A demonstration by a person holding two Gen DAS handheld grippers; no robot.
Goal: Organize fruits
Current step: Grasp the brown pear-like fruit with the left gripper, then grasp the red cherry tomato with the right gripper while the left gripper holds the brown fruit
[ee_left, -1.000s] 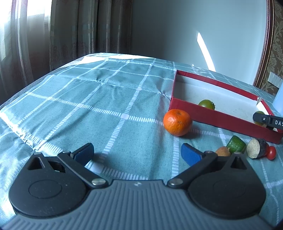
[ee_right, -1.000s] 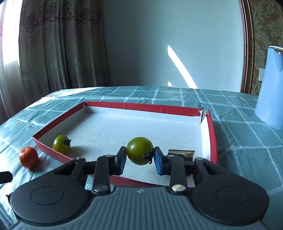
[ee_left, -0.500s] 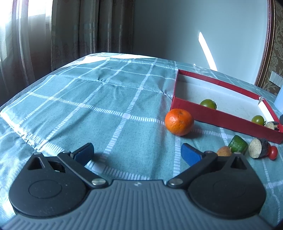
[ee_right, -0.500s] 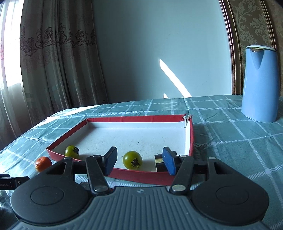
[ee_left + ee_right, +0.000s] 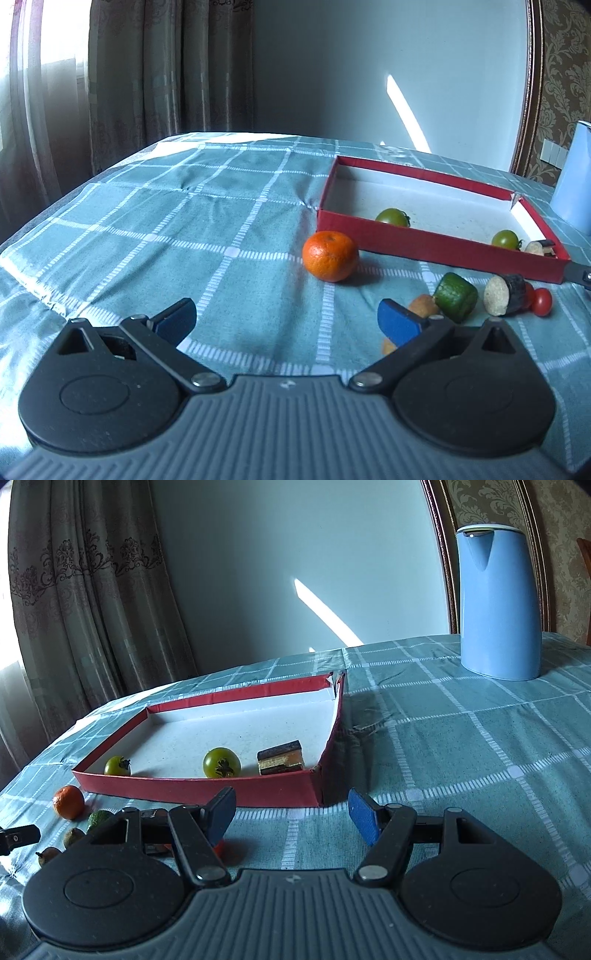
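Observation:
A red tray lies on the checked cloth. It holds two green tomatoes and a dark layered block. An orange sits on the cloth just left of the tray's near wall. A green chunk, a brown piece, a dark-skinned slice and a red cherry tomato lie in front of the tray. My left gripper is open and empty, low over the cloth, short of the orange. My right gripper is open and empty, in front of the tray's near right corner.
A tall blue kettle stands at the back right of the table. Curtains hang behind the table's left side. The table's edge curves down at the left. The right gripper's arm tip shows at the left wrist view's right edge.
My right gripper opened, let the green tomato go in the tray, and drew back out over the near wall. My left gripper stayed open and barely moved.

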